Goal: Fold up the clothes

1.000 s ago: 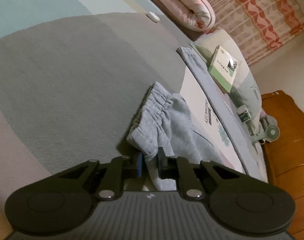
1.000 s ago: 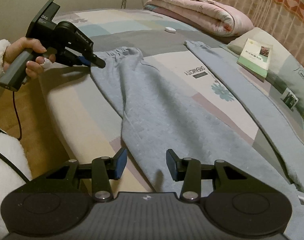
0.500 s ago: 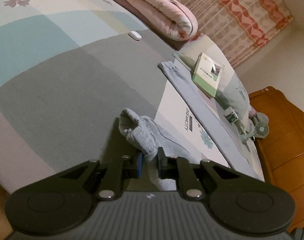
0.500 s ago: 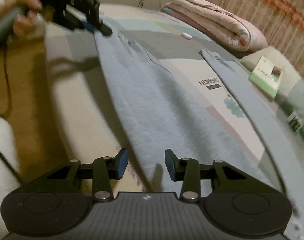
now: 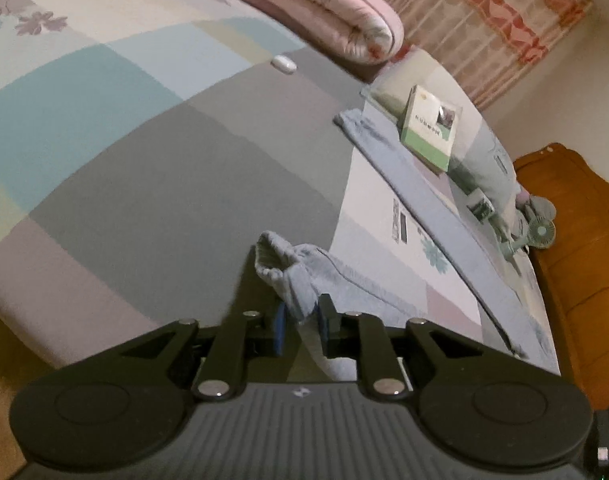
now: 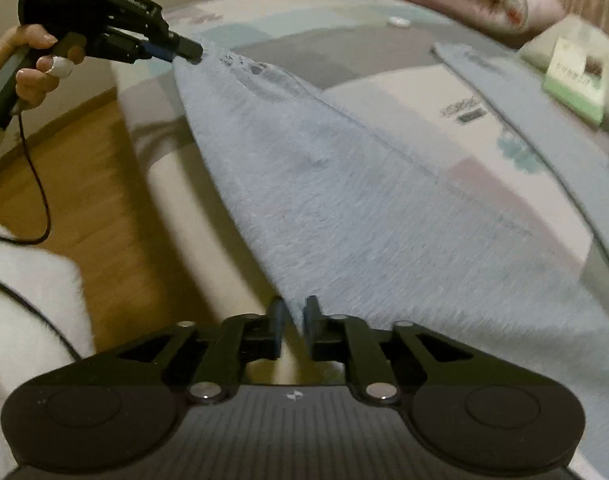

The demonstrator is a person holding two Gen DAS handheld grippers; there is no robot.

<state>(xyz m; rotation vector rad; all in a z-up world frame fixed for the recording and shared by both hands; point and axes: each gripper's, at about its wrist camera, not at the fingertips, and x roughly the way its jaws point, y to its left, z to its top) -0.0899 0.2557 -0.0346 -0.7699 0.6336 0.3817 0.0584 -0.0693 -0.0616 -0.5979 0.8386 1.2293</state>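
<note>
Patchwork bedding in grey, teal and cream covers the bed (image 5: 144, 184), with a rolled pink quilt (image 5: 324, 12) at the far end and a green-and-white box (image 5: 428, 128) on a pillow at the far right. Grey-blue sweatpants (image 6: 344, 200) lie across the near right part of the bed; one leg runs up toward the pillow, the other is raised at both ends.

The step in hand looks like the first fold: lifting one leg to lay it over the other. The left gripper (image 5: 302, 320) has the gathered cuff (image 5: 280, 264) bunched between its pads, and its jaws are easing slightly apart with the cloth between them and apparently caught. Seen from the right wrist, it holds that end up off the bed, a hand (image 6: 32, 64) on its handle. The right gripper (image 6: 292, 316) sits at the near edge of the same leg, jaws closing to a narrow gap on the hem; whether the pads already press the cloth I cannot tell for sure, though cloth is between them.

Next, both ends would need carrying together across to the right, kept taut so the leg lands flat on its twin.

Compared with a second ago, the cuff hangs higher above the bedding, and the right jaws, then wide apart over the fabric, are nearly together.
</note>
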